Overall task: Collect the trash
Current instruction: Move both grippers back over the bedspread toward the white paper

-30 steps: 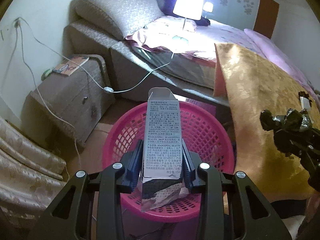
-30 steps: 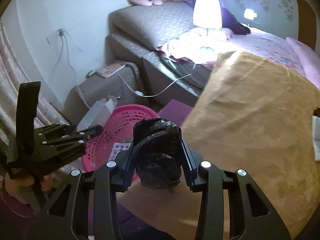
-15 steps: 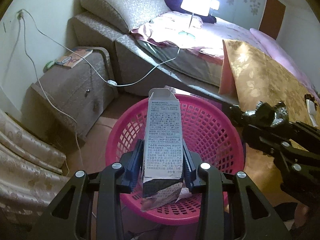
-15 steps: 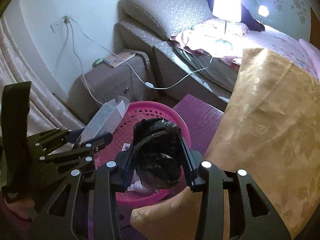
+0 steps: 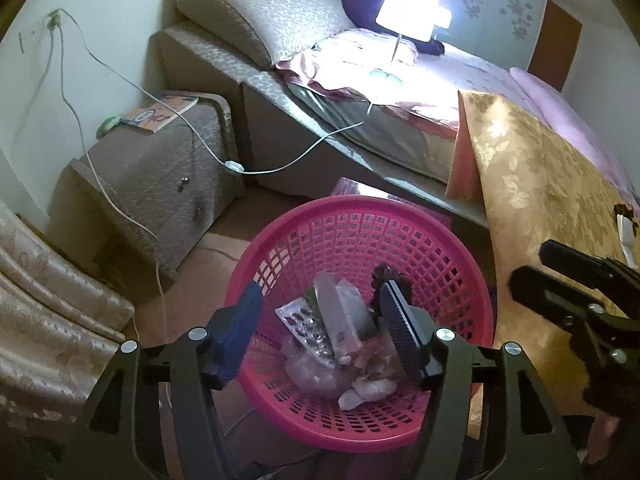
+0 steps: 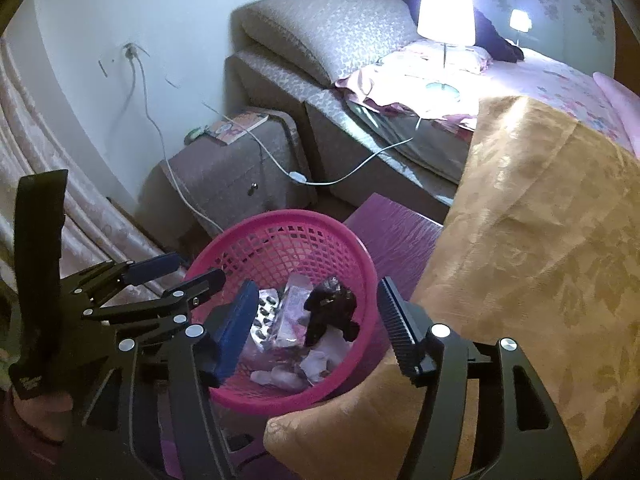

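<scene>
Both jaws stand apart and empty over a pink mesh basket [image 5: 460, 280] in a dim bedroom, each pair having just opened. Between the left gripper [image 5: 320, 320]'s parted pads nothing is held; the printed carton [image 5: 340, 320] lies below them inside the basket, tipped on a heap of blister packs and crumpled wrappers. The right gripper [image 6: 316, 312], held just beside it and likewise angled down over the rim, is equally bare, and the wad of black plastic [image 6: 330, 310] rests on the same heap next to the carton. Holding both tools directly above the opening looks deliberate: anything let go there falls in rather than onto the floor.

In the right wrist view the left gripper shows at the basket's near-left edge, a person's hand [image 6: 40, 408] partly visible beneath it. The basket stands on the floor, tucked against the corner of a gold brocade cover [image 6: 540, 260] that drapes the nearer furniture, which keeps the bin within reach of both hands.

Behind it a padded nightstand [image 5: 160, 184] carries a book [image 5: 160, 112], with a white cord [image 5: 280, 168] trailing from a wall socket across it to the bed [image 5: 400, 136]. A lit lamp [image 5: 412, 8] stands on the bedding, the room's main light. This drop appears complete; whether more trash remains elsewhere cannot be told from here.
</scene>
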A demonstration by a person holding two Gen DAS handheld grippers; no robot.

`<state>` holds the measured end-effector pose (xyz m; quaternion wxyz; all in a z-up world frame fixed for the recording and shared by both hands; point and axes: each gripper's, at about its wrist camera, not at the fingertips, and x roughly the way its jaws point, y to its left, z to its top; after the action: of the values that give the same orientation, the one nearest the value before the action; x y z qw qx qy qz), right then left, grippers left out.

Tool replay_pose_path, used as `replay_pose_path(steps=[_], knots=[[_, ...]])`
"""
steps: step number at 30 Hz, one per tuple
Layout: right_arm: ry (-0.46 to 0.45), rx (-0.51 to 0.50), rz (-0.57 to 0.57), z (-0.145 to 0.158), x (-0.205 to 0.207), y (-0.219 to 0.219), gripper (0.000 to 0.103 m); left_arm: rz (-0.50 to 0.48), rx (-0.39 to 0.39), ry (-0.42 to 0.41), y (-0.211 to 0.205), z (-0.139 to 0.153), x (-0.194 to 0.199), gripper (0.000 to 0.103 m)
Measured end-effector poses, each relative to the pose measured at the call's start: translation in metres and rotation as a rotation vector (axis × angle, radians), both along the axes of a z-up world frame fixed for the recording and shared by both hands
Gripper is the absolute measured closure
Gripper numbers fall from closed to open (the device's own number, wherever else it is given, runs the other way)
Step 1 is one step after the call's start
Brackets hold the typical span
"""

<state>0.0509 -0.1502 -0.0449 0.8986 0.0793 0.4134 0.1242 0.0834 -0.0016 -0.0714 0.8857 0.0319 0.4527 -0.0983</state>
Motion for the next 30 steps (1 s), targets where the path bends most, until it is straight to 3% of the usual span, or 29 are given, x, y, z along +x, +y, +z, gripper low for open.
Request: replay_pose_path(steps=[16,30], knots=[[-0.045,-0.045,-0.149,0.007,-0.037,-0.048,0.043,-0.017,-0.02,-0.04,-0.008,0.009,-0.008,0.036],[-0.072,-0.118,-0.464,-0.002,-0.117,-0.152,0.037,-0.126,-0.051,-0.03,-0.046,0.016,-0.025,0.028]])
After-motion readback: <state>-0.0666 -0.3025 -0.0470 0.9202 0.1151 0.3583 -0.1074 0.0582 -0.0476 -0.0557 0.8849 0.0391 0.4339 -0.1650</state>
